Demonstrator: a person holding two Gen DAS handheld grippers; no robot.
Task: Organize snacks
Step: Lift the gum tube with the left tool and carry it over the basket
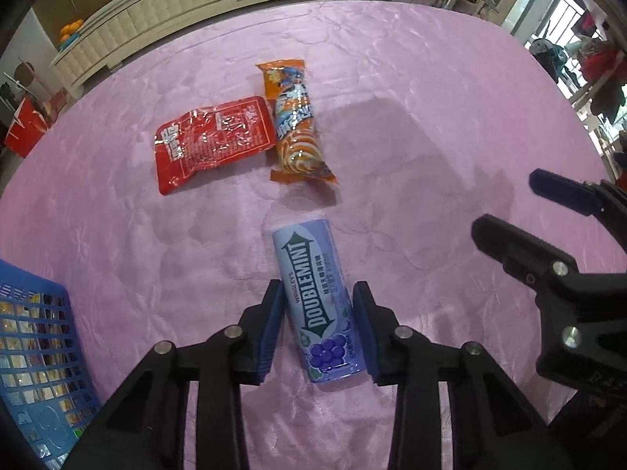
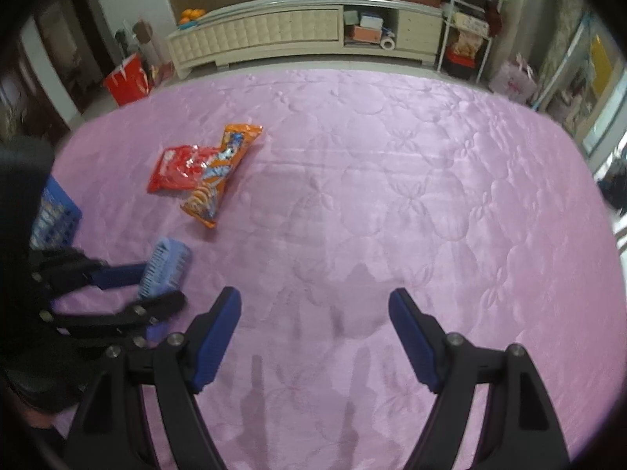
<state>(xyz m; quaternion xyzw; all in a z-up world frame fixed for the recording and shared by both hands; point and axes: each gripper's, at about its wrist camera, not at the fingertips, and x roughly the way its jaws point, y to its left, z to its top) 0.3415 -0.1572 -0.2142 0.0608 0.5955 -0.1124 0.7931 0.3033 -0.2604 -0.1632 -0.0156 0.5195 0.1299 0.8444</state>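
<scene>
A purple Doublemint gum canister point(image 1: 318, 305) lies on the pink cloth between the fingers of my left gripper point(image 1: 318, 321). The pads stand on either side of it with small gaps, so the gripper is open around it. The canister also shows in the right wrist view point(image 2: 164, 272), with the left gripper point(image 2: 156, 286) around it. A red snack pouch point(image 1: 211, 139) and an orange wafer pack point(image 1: 296, 125) lie side by side farther out; both show in the right wrist view, pouch point(image 2: 178, 168) and pack point(image 2: 221, 172). My right gripper point(image 2: 313, 313) is open and empty above bare cloth.
A blue plastic basket point(image 1: 35, 352) holding several snacks stands at the near left; its corner shows in the right wrist view point(image 2: 55, 215). The pink quilted cloth point(image 2: 392, 196) covers the whole surface. A cream cabinet point(image 2: 274, 35) and a red bag stand beyond the far edge.
</scene>
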